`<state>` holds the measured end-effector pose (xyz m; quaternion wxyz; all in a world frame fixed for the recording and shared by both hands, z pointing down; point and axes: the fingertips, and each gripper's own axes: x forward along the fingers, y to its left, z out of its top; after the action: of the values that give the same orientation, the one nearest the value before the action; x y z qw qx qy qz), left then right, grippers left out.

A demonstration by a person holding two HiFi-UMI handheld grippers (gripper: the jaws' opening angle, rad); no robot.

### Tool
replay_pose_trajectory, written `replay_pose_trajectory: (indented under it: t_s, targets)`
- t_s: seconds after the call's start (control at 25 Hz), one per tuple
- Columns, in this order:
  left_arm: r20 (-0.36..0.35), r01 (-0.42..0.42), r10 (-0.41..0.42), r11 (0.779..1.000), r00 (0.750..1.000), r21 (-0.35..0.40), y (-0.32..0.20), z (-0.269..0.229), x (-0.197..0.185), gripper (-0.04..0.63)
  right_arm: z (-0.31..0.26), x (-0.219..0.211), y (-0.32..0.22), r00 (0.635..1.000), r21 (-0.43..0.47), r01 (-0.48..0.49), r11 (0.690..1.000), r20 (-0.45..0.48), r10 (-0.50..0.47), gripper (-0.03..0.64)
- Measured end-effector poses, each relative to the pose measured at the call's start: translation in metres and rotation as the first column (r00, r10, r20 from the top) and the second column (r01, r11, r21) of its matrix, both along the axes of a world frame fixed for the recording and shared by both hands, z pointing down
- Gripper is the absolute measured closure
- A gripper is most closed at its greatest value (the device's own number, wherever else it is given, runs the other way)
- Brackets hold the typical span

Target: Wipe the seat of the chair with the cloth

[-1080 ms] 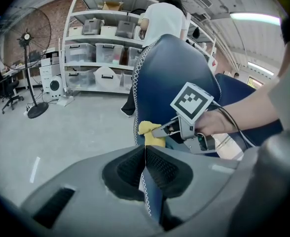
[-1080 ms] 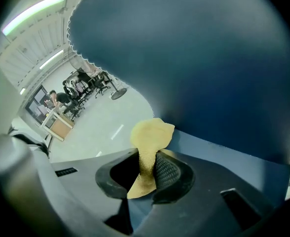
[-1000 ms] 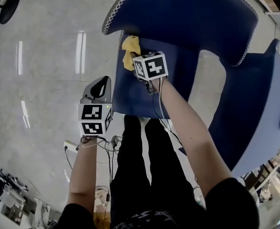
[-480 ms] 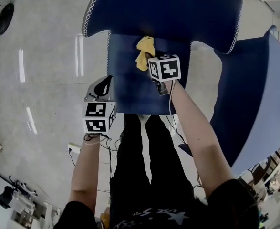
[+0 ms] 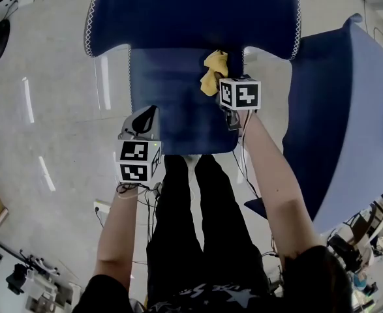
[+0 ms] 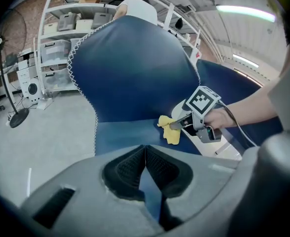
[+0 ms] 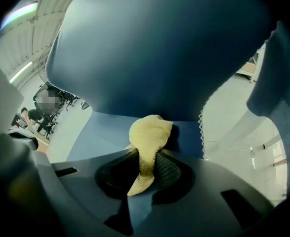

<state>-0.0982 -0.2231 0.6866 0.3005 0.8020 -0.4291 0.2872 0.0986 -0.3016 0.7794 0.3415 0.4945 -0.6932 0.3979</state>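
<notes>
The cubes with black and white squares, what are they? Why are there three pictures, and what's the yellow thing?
Each cube is part of a gripper, a hand tool with two jaws that pinch like tongs. A person holds one in each hand.

The head view comes from a camera on the person's head, looking down at a blue chair. The other two pictures come from little cameras riding on the grippers and looking along the jaws. That is why they look round and bendy.

The yellow thing is a cloth. It is pinched in the right gripper and held at the back of the chair's seat, close to the backrest. The left gripper is shut with nothing in it and hangs near the seat's front.
</notes>
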Motion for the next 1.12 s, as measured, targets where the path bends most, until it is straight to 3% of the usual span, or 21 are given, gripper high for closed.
replay_pose_trajectory:
  t_s: [0.48,0.72,0.92,1.12]
  targets:
    - [0.001,-0.027,0.027,1.0,1.0,0.002,0.011,-0.01,0.032,0.575,-0.007,0.081,0.019,0.993,-0.012,-0.079,0.997,-0.088,0.078,0.552]
    - [-0.004,-0.018,0.018,1.0,1.0,0.003,0.017,-0.013,0.041,0.575,-0.012,0.093,0.027,0.99,-0.034,-0.075,0.997,-0.119,0.071,0.553]
    - [-0.001,0.016,-0.016,1.0,1.0,0.012,0.018,-0.023,0.025,0.575,-0.034,0.05,0.028,0.996,-0.016,0.035,0.999,-0.081,-0.036,0.553]
    - [0.003,0.081,-0.081,0.997,0.997,0.009,0.02,-0.021,-0.012,0.574,-0.045,-0.047,0.034,0.979,0.001,0.201,0.98,0.019,-0.201,0.554]
